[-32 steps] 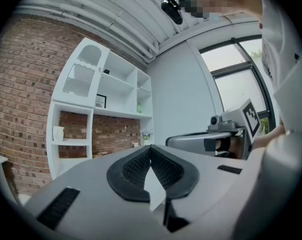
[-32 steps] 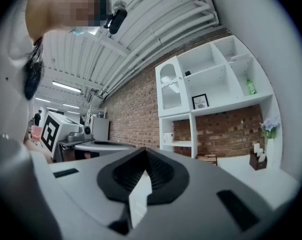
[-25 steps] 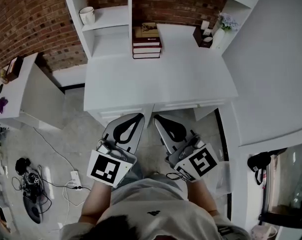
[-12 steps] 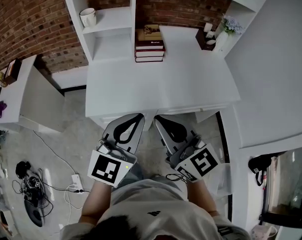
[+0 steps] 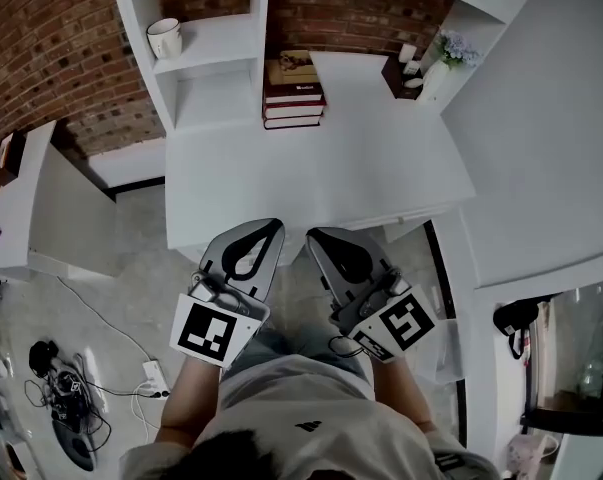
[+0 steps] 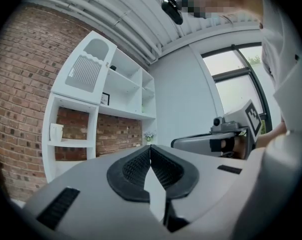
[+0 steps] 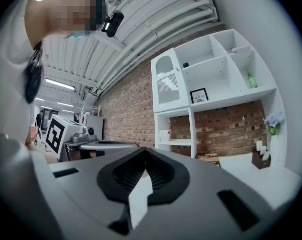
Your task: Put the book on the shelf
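Note:
A stack of dark red books (image 5: 293, 93) with a tan one on top lies at the back of the white desk (image 5: 311, 168), against the shelf unit (image 5: 206, 48). My left gripper (image 5: 273, 227) and right gripper (image 5: 312, 234) are held side by side at the desk's near edge, far from the books. Both are shut with nothing between the jaws. In the left gripper view the left gripper (image 6: 150, 146) points at the shelf unit (image 6: 90, 119). The right gripper (image 7: 144, 149) also faces the shelf unit (image 7: 211, 89); the books (image 7: 208, 157) are barely visible over it.
A white mug (image 5: 164, 38) stands on the left shelf. A small dark box (image 5: 401, 73) and a vase of flowers (image 5: 443, 58) sit at the desk's back right. A white side table (image 5: 21, 198) stands at the left; cables and a power strip (image 5: 146, 373) lie on the floor.
The view has shifted slightly; desk and shelf now sit a little lower left in the frame. Both grippers keep their place at the desk's near edge, still shut.

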Motion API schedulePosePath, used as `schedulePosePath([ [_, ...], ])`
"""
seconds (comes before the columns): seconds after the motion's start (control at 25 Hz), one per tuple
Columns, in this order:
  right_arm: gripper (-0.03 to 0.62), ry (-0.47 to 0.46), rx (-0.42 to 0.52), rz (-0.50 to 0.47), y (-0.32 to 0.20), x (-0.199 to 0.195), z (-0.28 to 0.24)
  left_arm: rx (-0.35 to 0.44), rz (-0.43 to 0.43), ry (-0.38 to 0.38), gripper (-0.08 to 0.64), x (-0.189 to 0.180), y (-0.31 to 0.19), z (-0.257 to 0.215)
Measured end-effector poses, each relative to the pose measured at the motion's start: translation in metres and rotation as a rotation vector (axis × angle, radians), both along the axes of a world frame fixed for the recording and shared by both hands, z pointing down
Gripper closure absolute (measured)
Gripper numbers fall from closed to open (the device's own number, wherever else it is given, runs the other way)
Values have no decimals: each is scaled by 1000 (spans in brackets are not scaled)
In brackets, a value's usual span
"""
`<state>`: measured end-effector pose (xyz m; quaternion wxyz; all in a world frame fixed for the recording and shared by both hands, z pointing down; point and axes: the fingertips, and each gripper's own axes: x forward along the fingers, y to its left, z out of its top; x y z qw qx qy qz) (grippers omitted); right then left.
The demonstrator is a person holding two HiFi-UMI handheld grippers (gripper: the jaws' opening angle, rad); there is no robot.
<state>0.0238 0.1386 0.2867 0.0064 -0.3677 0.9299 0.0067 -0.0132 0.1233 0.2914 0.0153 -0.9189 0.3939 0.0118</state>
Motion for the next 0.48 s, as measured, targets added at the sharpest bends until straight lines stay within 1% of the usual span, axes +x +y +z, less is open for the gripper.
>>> schedulePosePath([
  [0.24,589,14,-27,40,-12,4,7,-29,27,19,546,2,-12,8],
  [0.48,589,15,-41,31,-33,3,13,-37,7,31,546,-2,-32,11],
])
